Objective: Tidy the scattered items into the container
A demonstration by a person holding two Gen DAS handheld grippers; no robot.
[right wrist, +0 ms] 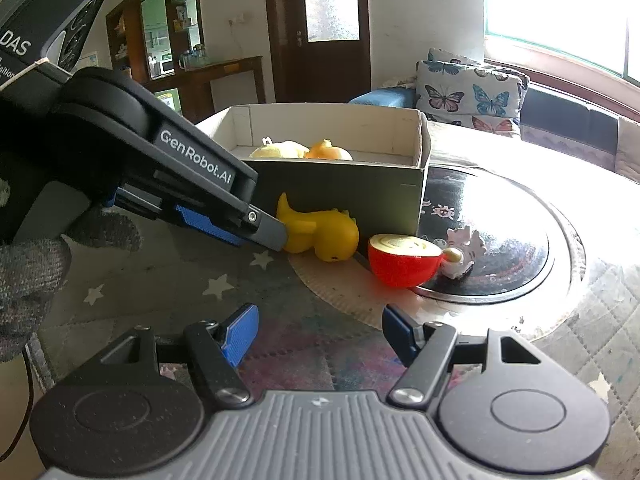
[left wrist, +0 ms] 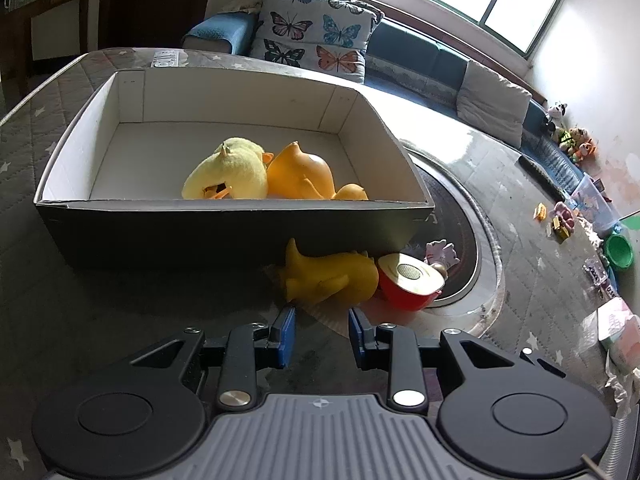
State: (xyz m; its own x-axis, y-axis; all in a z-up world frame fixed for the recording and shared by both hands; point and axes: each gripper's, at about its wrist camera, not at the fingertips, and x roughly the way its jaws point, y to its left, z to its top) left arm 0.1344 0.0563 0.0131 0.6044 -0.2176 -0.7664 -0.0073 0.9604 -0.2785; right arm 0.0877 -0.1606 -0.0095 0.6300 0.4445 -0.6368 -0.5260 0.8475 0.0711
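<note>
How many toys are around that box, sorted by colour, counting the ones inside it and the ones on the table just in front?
Yellow or orange: 4 (plush chick, orange duck, small duck, yellow duck outside)
Red: 1 (apple half)
White-pink: 1 (small figurine)
Total: 6

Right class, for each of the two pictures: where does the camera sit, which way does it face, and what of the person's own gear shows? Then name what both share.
Left wrist view: sits on the left gripper, facing down and forward at the open cardboard box and the yellow rubber duck lying before it; its own blue-padded fingers show, open and empty.
Right wrist view: sits on the right gripper, facing the same box from further right; its own open fingers, the left gripper and a grey-gloved hand show.
Shared: box, duck, red toy apple half.
</note>
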